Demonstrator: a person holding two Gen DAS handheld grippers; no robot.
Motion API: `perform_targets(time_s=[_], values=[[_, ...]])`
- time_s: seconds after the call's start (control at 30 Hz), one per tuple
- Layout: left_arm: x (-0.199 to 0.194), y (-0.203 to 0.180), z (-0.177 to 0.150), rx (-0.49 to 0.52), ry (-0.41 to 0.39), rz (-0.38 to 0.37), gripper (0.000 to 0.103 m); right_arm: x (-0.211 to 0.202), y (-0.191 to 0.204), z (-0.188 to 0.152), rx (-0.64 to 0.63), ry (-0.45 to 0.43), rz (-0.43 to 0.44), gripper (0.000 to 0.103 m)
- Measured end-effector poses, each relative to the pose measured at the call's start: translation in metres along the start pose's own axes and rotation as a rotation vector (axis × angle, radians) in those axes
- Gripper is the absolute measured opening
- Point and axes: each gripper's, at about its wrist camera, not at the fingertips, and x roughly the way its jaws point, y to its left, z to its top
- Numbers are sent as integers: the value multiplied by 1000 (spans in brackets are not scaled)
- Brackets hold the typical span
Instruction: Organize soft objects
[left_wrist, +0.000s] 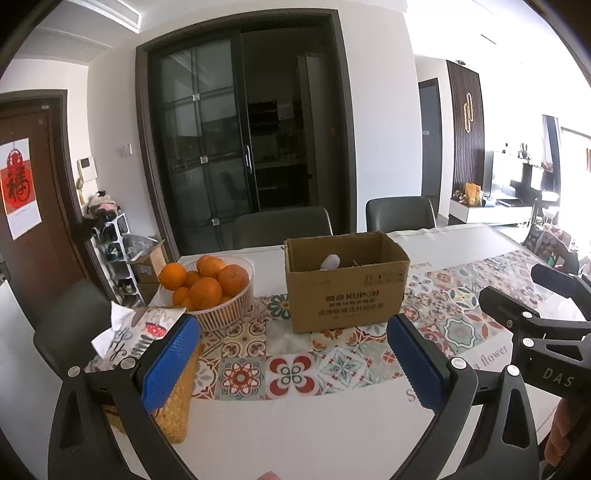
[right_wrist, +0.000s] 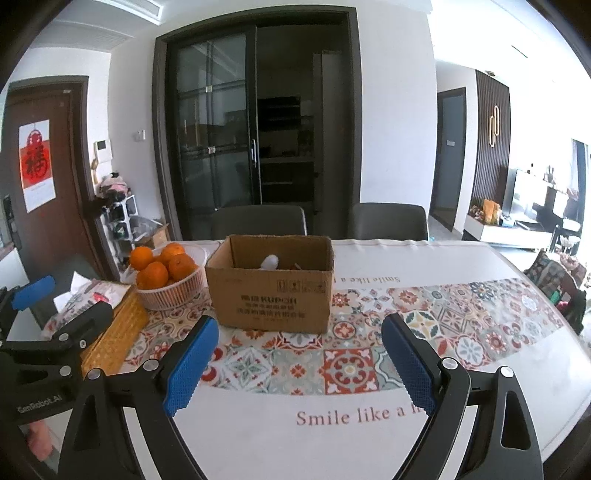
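Left wrist view: the left gripper (left_wrist: 293, 360) hangs over the white table with the patterned tile runner (left_wrist: 295, 369), its blue-padded jaws spread wide with nothing between them. Ahead stands the open brown cardboard box (left_wrist: 347, 284); a white soft object (left_wrist: 330, 262) lies inside it, only its top showing above the front wall. Left of the box sits the white slatted basket of oranges (left_wrist: 218, 291), and nearer the left jaw a woven yellow tissue box (left_wrist: 173, 398).

Right wrist view: the right gripper (right_wrist: 299, 360) is likewise spread and empty, facing the same box, the white object low within. No other soft item shows on the table, so the sorting looks largely done.

The likely risk: both grippers point at the light box, and a forward push could shove it into the orange basket, or the left jaw could catch the tissue box
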Motion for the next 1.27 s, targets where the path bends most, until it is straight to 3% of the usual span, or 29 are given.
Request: perform_targets(time_s=[0.6, 1.27], values=[[-61, -7, -37, 7, -31, -8, 103, -58, 1, -33, -10, -40, -3, 91], [-68, -9, -51, -3, -35, -14, 103, -62, 1, -46, 11, -33, 21, 92]])
